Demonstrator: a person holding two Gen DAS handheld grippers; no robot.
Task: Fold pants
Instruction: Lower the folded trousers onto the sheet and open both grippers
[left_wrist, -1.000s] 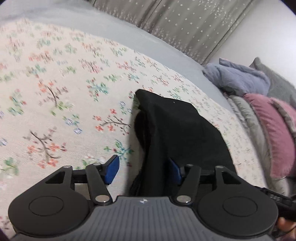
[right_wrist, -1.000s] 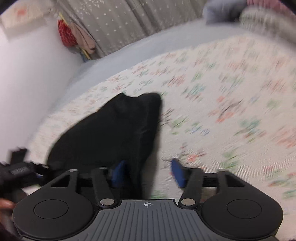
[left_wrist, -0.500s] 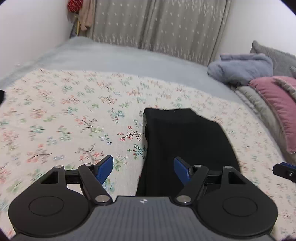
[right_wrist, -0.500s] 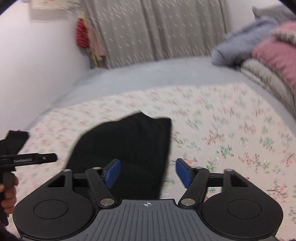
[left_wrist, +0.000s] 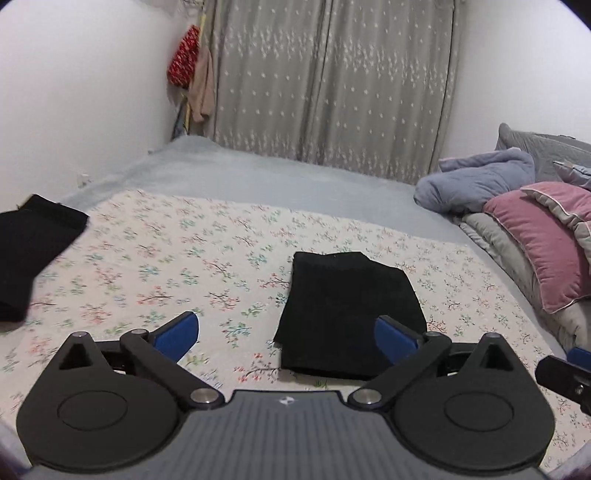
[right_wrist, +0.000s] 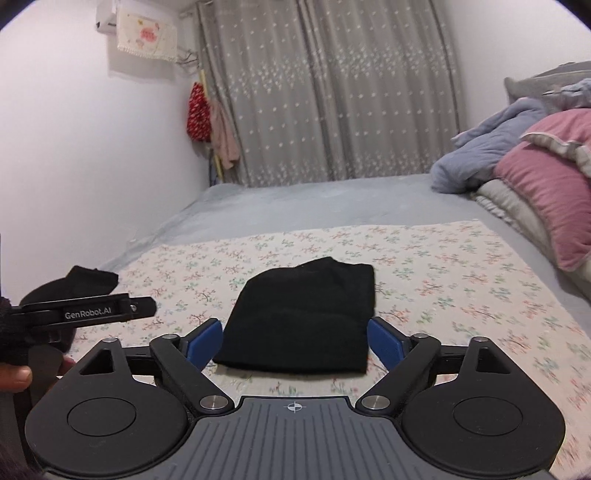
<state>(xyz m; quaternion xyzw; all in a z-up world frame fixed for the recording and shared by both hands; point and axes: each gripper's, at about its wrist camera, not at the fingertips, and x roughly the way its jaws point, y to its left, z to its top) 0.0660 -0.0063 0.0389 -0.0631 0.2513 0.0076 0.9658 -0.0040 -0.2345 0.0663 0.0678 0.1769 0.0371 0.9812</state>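
A bed (left_wrist: 258, 173) fills the room, its grey sheet running back to a grey curtain (left_wrist: 332, 81) with small white marks. Over the near part of the bed lies a floral cover (left_wrist: 184, 258). At the right side sit a pink pillow (left_wrist: 543, 240) and a heap of blue-grey bedding (left_wrist: 476, 181). On the left wall by the curtain hang a red item and a beige cloth (right_wrist: 207, 122).

The black pants (left_wrist: 351, 310) lie folded into a compact block on the floral cover, flat, near the middle. A second black garment (left_wrist: 33, 240) lies well apart at the cover's left edge.

The left gripper (left_wrist: 286, 332) is raised above the cover, its blue-padded jaws opening wide, nothing between them; the pants lie beyond the right finger, untouched. The right gripper (right_wrist: 295, 341) is likewise lifted clear, jaws opening wide and empty, with the folded pants lying on the cover beyond the gap. In the right wrist view a hand (right_wrist: 14, 373) grips the left tool's handle at the left edge
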